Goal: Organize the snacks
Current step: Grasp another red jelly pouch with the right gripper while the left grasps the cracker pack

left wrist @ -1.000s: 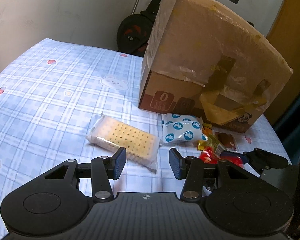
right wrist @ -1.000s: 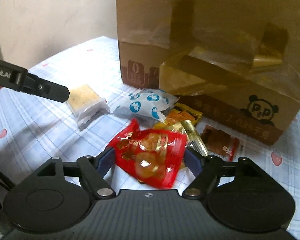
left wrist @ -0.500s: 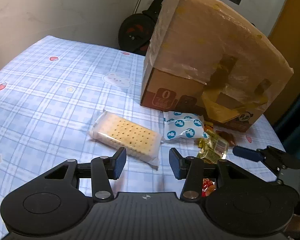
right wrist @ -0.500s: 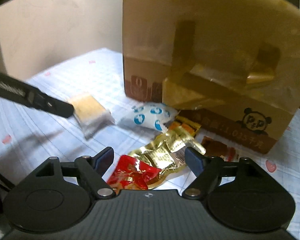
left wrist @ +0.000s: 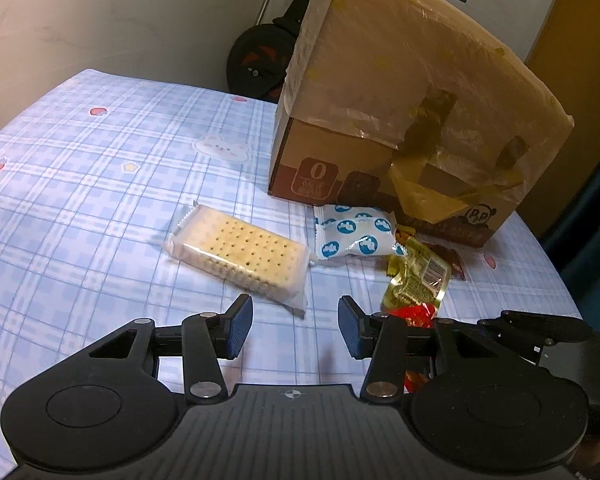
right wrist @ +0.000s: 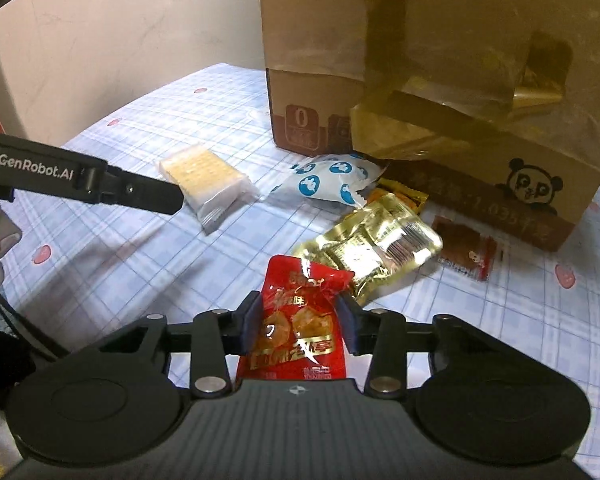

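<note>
Currently right gripper (right wrist: 300,326) jaws closing on red pouch (right wrist: 295,328), pads at both edges, to lift it clear of gold pouch (right wrist: 374,246) overlapping its far end. Left gripper (left wrist: 295,326) half open, empty, waiting near cracker pack (left wrist: 239,254). Box (left wrist: 400,120) far.

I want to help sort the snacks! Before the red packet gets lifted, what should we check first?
1. Red packet between the right hand-held gripper's pads: ok, jaws closing on it.
2. Grip firm enough to lift: cannot tell, pads only meet the packet's sides.
3. Gold packet free of the red one: not ok, the red top overlaps its corner.
4. Left hand-held gripper out of the way: ok, open and empty, near the crackers.
5. Box open to take snacks: cannot tell, only taped sides show.
</note>
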`<move>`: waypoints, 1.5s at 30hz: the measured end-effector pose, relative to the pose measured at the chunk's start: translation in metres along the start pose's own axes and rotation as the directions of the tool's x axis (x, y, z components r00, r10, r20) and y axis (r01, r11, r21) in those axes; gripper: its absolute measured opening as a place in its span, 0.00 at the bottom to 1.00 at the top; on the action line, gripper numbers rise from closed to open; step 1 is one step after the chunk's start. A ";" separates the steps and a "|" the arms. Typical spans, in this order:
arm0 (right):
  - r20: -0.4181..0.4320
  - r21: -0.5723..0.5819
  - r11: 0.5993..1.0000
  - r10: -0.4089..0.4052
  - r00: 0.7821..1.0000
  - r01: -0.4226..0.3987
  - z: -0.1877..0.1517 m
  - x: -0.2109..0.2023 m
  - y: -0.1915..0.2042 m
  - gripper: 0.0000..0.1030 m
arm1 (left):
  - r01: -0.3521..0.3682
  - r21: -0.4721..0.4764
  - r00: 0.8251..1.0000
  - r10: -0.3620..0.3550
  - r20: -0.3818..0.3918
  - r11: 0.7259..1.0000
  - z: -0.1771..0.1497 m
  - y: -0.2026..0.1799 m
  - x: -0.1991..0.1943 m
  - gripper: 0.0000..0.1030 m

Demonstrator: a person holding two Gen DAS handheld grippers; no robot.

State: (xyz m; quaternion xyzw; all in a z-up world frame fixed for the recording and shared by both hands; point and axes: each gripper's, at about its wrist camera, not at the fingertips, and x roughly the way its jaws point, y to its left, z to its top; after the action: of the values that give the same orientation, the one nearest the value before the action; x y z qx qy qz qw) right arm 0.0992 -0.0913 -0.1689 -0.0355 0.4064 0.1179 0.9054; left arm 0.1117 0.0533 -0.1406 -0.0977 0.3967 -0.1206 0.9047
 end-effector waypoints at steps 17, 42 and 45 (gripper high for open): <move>0.134 0.012 0.999 -0.053 0.990 0.052 -0.005 -0.022 -0.006 0.31 | -0.008 -0.019 1.000 0.008 0.002 1.000 -0.008 0.002 -0.003 0.48; 0.177 0.178 0.981 -0.107 0.978 0.075 -0.014 -0.031 -0.043 0.31 | -0.134 -0.176 0.990 0.126 -0.057 0.975 0.063 0.030 0.075 0.61; 0.177 0.193 0.978 -0.110 0.978 0.075 -0.015 -0.031 -0.045 0.31 | -0.149 -0.082 0.988 0.145 -0.059 0.985 0.067 0.013 0.087 0.61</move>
State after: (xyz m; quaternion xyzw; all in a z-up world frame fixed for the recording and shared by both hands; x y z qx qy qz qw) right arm 0.0790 -0.1435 -0.1571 0.0411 0.3270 0.0399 0.9433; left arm 0.2200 0.0453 -0.1603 -0.1041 0.4313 -0.0388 0.8953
